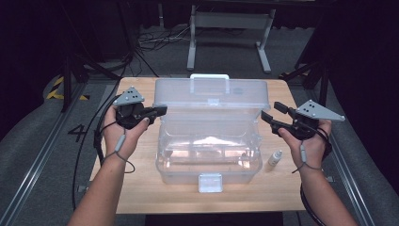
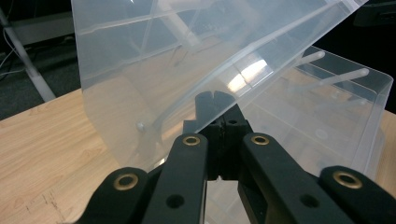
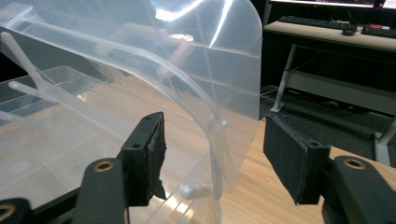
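left claw point(image 1: 160, 111): pinching the lid point(image 1: 211, 94) at its left edge | right claw point(image 1: 273, 117): spread, just off the lid's right edge | clear box point(image 1: 209, 155) sits open on the worktop point(image 1: 141, 188)

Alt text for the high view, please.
A clear plastic box sits on a wooden table with its lid raised. The left gripper, shut, meets the lid's edge; the right gripper is open beside it. A small bottle stands nearby.
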Action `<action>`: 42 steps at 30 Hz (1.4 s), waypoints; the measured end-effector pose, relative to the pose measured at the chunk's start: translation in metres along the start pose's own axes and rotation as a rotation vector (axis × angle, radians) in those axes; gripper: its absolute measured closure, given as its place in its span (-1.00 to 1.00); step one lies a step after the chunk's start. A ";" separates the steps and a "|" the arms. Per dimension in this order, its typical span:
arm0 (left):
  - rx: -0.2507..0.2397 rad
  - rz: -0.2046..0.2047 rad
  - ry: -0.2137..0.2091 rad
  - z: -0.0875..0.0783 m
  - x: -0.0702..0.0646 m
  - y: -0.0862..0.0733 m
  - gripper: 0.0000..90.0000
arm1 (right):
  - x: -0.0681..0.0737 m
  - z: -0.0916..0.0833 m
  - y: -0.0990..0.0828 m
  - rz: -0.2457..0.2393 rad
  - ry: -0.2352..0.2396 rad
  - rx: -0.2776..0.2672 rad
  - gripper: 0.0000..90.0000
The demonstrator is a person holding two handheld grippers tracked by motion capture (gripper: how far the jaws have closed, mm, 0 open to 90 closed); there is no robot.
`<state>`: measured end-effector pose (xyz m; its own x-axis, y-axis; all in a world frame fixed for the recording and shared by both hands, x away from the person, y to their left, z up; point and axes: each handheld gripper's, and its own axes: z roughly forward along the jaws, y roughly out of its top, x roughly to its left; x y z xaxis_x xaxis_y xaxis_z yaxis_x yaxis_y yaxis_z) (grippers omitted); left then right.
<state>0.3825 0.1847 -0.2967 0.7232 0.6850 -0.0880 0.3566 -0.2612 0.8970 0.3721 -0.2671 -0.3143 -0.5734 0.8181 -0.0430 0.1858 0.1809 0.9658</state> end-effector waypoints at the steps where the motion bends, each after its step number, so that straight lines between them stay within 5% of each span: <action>1: -0.003 0.001 0.001 0.000 0.000 0.000 1.00 | 0.000 0.002 0.001 -0.003 -0.006 -0.002 -0.12; 31: -0.009 -0.012 0.005 0.004 0.005 0.006 1.00 | 0.015 0.027 0.014 -0.045 -0.152 -0.067 0.17; 42: -0.001 -0.013 0.011 0.004 0.006 0.003 1.00 | 0.016 0.027 0.017 -0.037 -0.170 -0.082 0.37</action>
<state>0.3905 0.1856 -0.2957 0.7118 0.6959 -0.0949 0.3653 -0.2514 0.8963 0.3876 -0.2360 -0.3060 -0.4341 0.8936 -0.1145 0.0978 0.1731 0.9800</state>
